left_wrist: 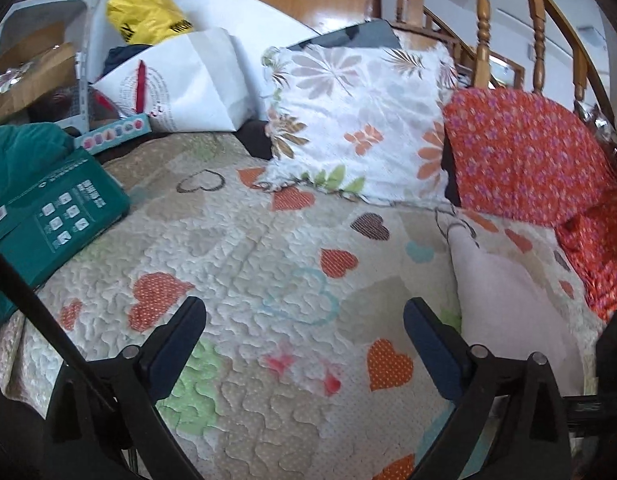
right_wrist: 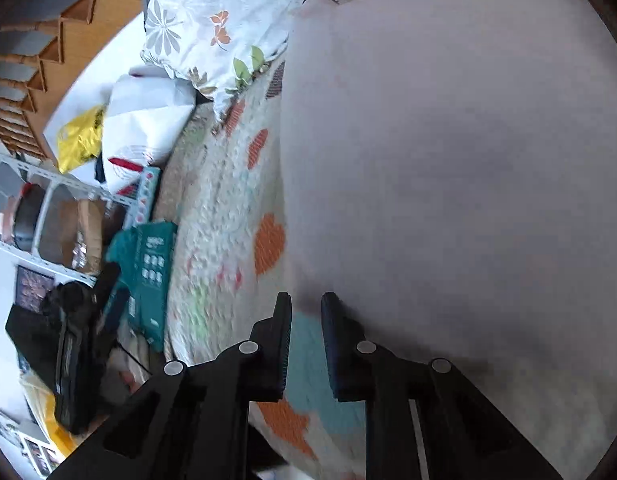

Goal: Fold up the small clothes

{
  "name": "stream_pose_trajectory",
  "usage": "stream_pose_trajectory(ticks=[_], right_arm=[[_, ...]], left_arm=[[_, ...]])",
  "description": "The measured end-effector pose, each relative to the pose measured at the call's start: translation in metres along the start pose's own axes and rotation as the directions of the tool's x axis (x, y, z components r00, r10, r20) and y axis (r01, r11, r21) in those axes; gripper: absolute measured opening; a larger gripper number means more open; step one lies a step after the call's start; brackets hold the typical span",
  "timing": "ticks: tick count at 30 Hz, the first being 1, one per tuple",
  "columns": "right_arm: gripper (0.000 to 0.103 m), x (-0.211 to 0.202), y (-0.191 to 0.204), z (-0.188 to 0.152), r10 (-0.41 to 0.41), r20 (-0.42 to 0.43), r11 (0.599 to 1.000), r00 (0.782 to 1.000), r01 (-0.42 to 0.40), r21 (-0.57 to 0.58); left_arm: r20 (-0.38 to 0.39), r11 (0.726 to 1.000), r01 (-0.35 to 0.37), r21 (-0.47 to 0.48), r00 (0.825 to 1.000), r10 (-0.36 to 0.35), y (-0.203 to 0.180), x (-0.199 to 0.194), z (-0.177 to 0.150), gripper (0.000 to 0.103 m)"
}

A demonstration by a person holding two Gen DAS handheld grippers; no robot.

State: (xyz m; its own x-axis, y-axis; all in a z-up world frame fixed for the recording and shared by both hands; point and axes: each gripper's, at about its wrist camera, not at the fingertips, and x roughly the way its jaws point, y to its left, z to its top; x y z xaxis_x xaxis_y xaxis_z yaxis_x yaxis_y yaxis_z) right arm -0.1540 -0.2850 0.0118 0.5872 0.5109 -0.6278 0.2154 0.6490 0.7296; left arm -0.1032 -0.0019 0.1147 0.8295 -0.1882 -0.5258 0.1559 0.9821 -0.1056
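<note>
A pale pink garment [left_wrist: 504, 304] lies flat on the heart-patterned quilt [left_wrist: 268, 248] at the right. In the right wrist view it [right_wrist: 448, 160] fills most of the frame. My left gripper [left_wrist: 304, 312] is open and empty above the quilt, left of the garment. My right gripper [right_wrist: 306, 304] is open with a narrow gap, its fingertips at the garment's near edge, with nothing between them. The view is rolled sideways.
A floral pillow [left_wrist: 360, 120] and a red flowered cushion [left_wrist: 524, 152] lean at the back. A teal box [left_wrist: 52, 216], a white paper bag [left_wrist: 188, 84] and a yellow bag [left_wrist: 148, 12] sit at the left. A wooden stair rail [left_wrist: 484, 20] stands behind.
</note>
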Motion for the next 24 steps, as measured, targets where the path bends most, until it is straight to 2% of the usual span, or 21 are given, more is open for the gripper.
stream_pose_trajectory(ticks=[4,7,11,14,19,24], right_arm=[[0.021,-0.04,0.017,0.018,-0.006,0.099,0.997,0.995,0.013,-0.073],[0.021,-0.042,0.029,0.052,0.013,0.124,0.996,0.992,-0.002,-0.091],[0.021,0.003,0.031,0.1,0.045,0.02,0.995,0.999,-0.043,-0.089],[0.021,0.041,0.023,0.129,-0.001,-0.015,0.996,1.0,0.0,-0.084],[0.019,0.077,0.01,0.186,-0.013,0.006,0.999,1.0,0.013,-0.046],[0.019,0.101,-0.003,0.248,-0.15,0.05,0.989,0.987,0.151,-0.011]], left_arm=[[-0.01,0.999,0.041,-0.015,0.999,-0.041,-0.004,-0.004,-0.001,0.099],[-0.008,0.999,0.047,0.003,0.999,-0.047,-0.011,-0.003,-0.001,0.099],[-0.003,0.998,0.031,0.05,1.0,-0.031,-0.018,0.0,-0.004,0.099],[-0.016,0.998,0.03,0.05,0.999,-0.029,-0.016,0.005,-0.005,0.099],[-0.071,0.999,0.044,-0.002,0.996,-0.044,-0.005,0.02,-0.005,0.099],[-0.086,0.999,0.032,-0.015,0.996,-0.034,-0.004,0.031,-0.004,0.099]])
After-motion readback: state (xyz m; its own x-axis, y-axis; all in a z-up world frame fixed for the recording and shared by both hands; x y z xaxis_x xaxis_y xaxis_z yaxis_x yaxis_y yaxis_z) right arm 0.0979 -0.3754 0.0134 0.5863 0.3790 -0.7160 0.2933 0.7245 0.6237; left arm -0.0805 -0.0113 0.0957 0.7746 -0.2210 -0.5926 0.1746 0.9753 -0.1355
